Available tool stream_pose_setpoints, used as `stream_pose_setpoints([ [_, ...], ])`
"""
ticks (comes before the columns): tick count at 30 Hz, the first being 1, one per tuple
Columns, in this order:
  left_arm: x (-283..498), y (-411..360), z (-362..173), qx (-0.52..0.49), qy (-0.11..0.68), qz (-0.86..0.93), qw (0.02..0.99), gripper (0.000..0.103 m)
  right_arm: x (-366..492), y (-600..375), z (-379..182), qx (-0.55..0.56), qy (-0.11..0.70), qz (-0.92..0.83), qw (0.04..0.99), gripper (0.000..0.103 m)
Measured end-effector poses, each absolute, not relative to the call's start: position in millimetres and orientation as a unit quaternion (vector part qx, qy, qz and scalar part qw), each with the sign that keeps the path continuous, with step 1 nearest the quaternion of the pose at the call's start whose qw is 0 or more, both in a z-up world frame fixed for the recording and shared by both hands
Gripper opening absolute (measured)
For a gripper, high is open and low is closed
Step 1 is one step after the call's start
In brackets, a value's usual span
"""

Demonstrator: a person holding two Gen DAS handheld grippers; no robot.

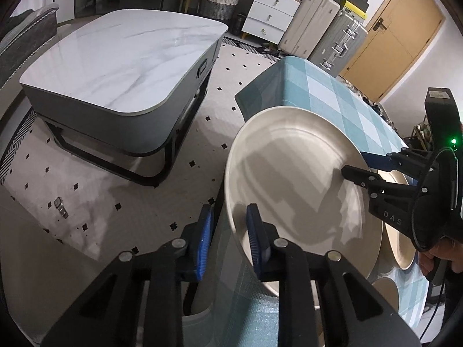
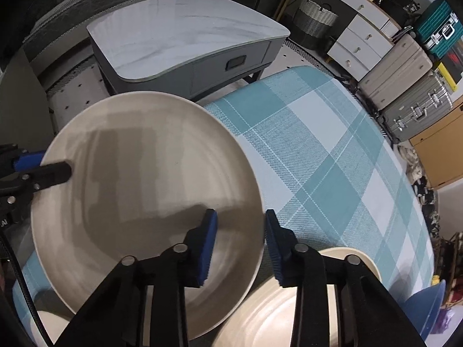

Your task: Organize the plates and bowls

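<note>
A large cream plate (image 1: 289, 173) (image 2: 144, 188) hangs tilted over the near corner of a table with a teal checked cloth (image 1: 324, 92) (image 2: 332, 150). My left gripper (image 1: 230, 211) grips its near rim, one blue pad on the inner face and the other beneath. It also shows at the left of the right wrist view as the left gripper (image 2: 53, 163). My right gripper (image 2: 240, 214) is shut on the opposite rim. From the left wrist view the right gripper (image 1: 354, 164) has a black finger on top and a blue one behind. More cream plates (image 2: 289, 318) (image 1: 402, 248) lie on the cloth below.
A blue bowl (image 2: 428, 309) sits at the table's right edge. A low marble-topped coffee table (image 1: 115, 66) (image 2: 185, 37) stands on the tiled floor beyond. Suitcases (image 1: 327, 29), white drawers (image 1: 272, 14) and a woven basket (image 1: 220, 0) line the far wall.
</note>
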State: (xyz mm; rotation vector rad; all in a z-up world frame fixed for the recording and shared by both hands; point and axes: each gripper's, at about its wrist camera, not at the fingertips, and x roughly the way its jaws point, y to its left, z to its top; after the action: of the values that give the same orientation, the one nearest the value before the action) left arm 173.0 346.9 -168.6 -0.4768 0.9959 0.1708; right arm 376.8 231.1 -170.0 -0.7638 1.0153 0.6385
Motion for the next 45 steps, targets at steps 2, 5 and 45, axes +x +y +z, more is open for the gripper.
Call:
stream_pose_setpoints([
  [2,172.7,346.1,-167.9,-0.229,0.472,0.075,0.848,0.011,377.3,230.9,-170.1,-0.354,0.464,0.285,0.76,0.025],
  [5,171.1,346.4,-165.5,-0.224,0.468,0.078,0.852,0.008,378.7,228.7,-168.3,-0.352,0.466,0.284,0.761,0.018],
  [45,159.9,338.3,-164.1,-0.181,0.485,0.097,0.85,0.01,409.0,204.1,-159.9,-0.186,0.595,0.334,0.707,0.011],
])
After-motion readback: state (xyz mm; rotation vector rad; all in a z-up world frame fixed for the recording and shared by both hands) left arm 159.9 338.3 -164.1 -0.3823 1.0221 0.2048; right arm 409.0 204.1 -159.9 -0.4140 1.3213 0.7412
